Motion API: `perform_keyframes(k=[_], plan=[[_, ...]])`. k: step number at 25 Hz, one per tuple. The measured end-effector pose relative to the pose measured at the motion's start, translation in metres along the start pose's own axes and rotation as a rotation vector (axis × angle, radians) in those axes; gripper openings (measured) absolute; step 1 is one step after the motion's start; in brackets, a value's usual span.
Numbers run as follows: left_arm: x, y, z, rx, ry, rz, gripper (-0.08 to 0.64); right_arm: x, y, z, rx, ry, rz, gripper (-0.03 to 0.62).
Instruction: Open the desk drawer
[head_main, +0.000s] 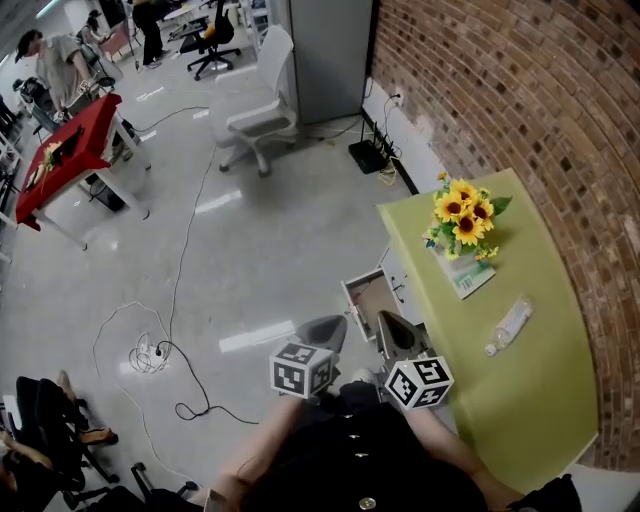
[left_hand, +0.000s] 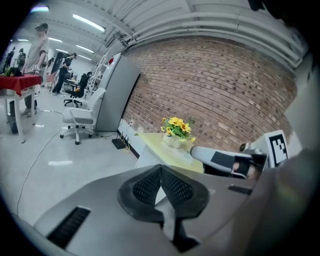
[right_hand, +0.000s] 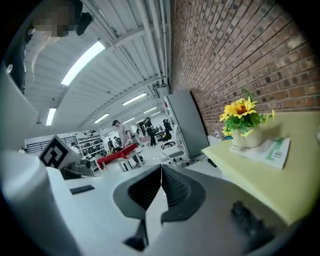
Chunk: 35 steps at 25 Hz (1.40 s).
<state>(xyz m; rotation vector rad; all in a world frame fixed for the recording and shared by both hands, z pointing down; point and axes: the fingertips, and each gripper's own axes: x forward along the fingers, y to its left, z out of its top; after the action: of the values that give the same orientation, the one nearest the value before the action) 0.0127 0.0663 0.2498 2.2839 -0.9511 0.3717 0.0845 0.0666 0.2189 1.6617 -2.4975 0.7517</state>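
- At the lower middle of the head view, the left tool (head_main: 330, 328) and the right tool (head_main: 390, 325) hang side by side with their tips pointing up the picture. The desk drawer (head_main: 368, 300) lies just beyond them, almost between the two tips. It stands out from the side of the green counter (head_main: 540, 380) toward the open floor (head_main: 250, 230), and its brown inside shows, so I judge it already pulled out for a good part. The right tool is the one nearer to the counter. The drawer slides across the picture, away from the brick wall (head_main: 520, 90), so any further pull would go toward the left. On the counter stand sunflowers (head_main: 462, 212), and a plastic bottle (head_main: 510, 325) lies near them.
- From the left gripper view, the left tool (left_hand: 161, 175) has its jaws pressed together with nothing between them. It looks over the counter (left_hand: 152, 141) to the sunflowers (left_hand: 176, 127). The right tool (left_hand: 220, 159) shows at the right side. I cannot make out the drawer here.
- From the right gripper view, the right tool (right_hand: 161, 184) also has its jaws together and is empty. The counter (right_hand: 260, 180) passes at its right, carrying the sunflowers (right_hand: 242, 112) and a booklet (right_hand: 270, 150). The drawer is not in this view, so I judge it lies lower than where the tool points.
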Motion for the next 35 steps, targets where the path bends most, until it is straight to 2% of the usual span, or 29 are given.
perform_keyframes(k=[7, 18, 24, 31, 35], plan=[[0.0, -0.005, 0.006, 0.059, 0.004, -0.019, 0.009, 0.0, -0.01, -0.004, 0.008, 0.001, -0.03, 0.014], [0.002, 0.004, 0.012, 0.067, -0.003, -0.009, 0.009, 0.009, -0.009, -0.005, 0.019, 0.01, -0.023, 0.014], [0.001, 0.013, 0.012, 0.039, -0.009, 0.03, 0.009, 0.009, -0.011, -0.005, 0.032, 0.012, -0.029, 0.014], [0.002, 0.023, 0.015, 0.074, -0.004, 0.079, 0.009, 0.013, -0.008, -0.005, 0.035, -0.002, -0.02, 0.014], [0.005, 0.028, 0.017, 0.056, -0.013, 0.083, 0.009, 0.018, -0.006, -0.003, 0.076, -0.03, 0.008, 0.014]])
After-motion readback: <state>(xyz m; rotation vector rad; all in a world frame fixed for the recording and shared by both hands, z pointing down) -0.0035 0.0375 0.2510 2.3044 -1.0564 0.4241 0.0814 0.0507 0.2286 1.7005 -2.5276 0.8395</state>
